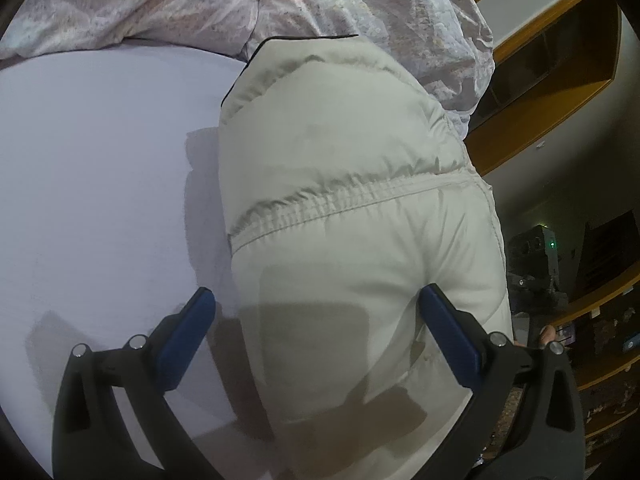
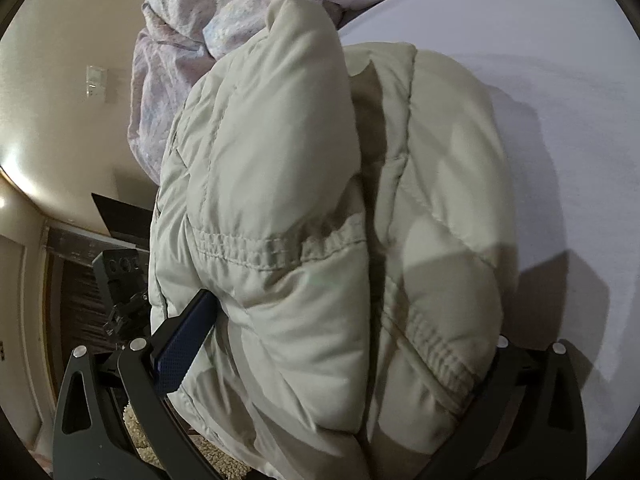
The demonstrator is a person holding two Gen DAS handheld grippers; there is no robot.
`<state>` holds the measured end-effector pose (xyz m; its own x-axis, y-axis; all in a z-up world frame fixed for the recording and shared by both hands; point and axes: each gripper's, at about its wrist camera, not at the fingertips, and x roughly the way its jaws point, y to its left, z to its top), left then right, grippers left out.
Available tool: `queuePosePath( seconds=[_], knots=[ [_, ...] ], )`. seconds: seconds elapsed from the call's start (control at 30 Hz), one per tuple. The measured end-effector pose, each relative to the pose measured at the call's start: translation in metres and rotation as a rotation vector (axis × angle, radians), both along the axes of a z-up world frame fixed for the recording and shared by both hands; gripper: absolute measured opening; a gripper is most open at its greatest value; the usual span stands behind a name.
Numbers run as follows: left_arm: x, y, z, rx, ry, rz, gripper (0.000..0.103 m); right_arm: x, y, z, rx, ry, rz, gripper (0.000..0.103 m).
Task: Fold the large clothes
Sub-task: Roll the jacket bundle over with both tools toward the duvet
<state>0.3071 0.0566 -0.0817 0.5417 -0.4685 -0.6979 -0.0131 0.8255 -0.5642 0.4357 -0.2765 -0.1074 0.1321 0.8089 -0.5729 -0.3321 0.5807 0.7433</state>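
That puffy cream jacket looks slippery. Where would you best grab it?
Probably at the elastic gathered seam of the jacket, coming from its near end along the bed sheet. The stitched band is flatter and firmer than the padded panels, so jaws should close on it more securely.

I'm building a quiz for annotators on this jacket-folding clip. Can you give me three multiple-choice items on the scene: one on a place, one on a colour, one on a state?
1. Where does the puffer jacket lie?
A. On the pale sheet
B. On a wooden chair
C. In a basket

2. What colour are the pads of the left gripper?
A. Red
B. Blue
C. Yellow

3. How do the jaws of the left gripper stand?
A. Shut on a sleeve
B. Shut on nothing
C. Spread wide, one each side of the jacket

Answers:
1. A, the sheet runs out from beside the jacket.
2. B, both pads show dark blue.
3. C, a wide gap with jacket fabric between them.
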Motion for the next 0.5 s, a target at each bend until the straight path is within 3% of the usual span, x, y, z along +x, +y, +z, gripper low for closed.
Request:
queuePosePath(
  seconds=[0.37,0.5],
  knots=[
    [0.004,-0.004,-0.007,-0.075,-0.055,-0.019,0.101,0.002,0.013,-0.002,0.027,-0.014,0.036,0.102],
    [0.004,-0.006,-0.004,-0.055,-0.051,-0.017,0.101,0.003,0.015,-0.002,0.031,-0.021,0.043,0.102]
  ],
)
